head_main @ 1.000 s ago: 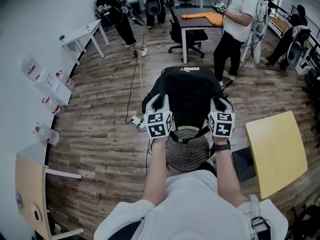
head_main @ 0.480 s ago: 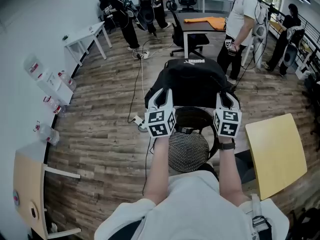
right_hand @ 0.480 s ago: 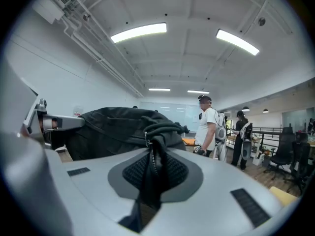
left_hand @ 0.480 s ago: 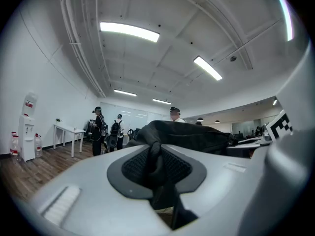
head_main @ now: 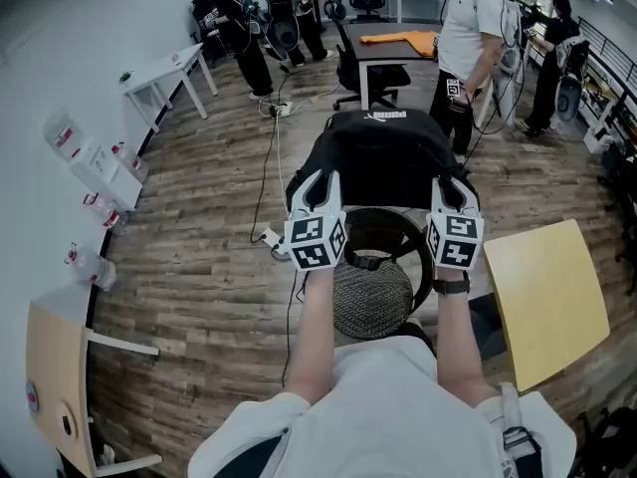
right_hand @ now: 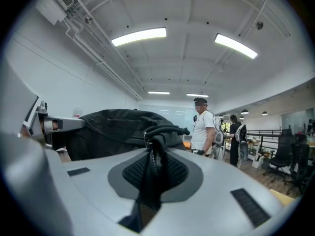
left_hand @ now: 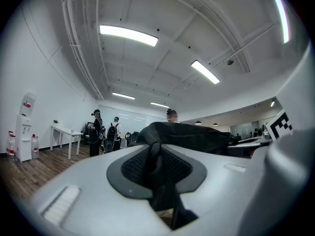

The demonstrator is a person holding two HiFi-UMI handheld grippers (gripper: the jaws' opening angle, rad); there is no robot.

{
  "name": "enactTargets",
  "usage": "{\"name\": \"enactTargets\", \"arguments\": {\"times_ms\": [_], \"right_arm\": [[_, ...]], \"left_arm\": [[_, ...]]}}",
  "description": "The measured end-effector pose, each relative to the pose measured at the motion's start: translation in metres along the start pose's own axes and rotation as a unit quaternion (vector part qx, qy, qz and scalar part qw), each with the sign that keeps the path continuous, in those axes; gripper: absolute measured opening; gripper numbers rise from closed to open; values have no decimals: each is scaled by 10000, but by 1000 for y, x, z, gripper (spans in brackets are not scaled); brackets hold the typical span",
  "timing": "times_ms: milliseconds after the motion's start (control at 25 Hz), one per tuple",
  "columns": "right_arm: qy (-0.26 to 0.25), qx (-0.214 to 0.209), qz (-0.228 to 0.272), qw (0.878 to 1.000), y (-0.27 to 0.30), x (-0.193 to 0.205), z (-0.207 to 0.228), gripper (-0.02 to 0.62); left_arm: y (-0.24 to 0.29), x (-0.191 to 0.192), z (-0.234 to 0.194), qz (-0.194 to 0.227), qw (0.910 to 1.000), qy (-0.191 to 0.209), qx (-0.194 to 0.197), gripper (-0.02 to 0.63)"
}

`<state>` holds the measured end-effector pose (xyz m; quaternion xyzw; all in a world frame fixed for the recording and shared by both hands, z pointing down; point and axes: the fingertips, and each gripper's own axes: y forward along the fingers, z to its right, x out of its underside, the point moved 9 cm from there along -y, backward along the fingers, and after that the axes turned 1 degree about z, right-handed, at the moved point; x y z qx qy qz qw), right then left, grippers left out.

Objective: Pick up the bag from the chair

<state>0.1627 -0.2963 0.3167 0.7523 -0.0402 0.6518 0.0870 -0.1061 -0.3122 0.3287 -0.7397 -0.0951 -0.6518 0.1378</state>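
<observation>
Left tongs (head_main: 317, 189) and right tongs (head_main: 453, 189) each pinched shut on black bag (head_main: 383, 152), held at mesh chair (head_main: 370, 302) seat's far edge. Plank wood floor (head_main: 199, 257). Yellow counter (head_main: 547, 302) at right. People (head_main: 468, 38) standing beyond.

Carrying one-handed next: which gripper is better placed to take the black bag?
Right, probably: the right gripper clamps the black fabric bag at its zipper by a strap loop; the left gripper pinches a fold.

A yellow table (head_main: 545, 302) stands right; seemingly water bottles (head_main: 92, 265) left.
</observation>
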Motion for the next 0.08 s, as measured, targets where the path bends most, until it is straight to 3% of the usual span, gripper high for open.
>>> {"name": "enactTargets", "arguments": {"times_ms": [80], "right_arm": [[-16, 0, 35, 10000, -1, -2, 1, 44]], "left_arm": [[0, -1, 1, 30, 10000, 6, -5, 72]]}}
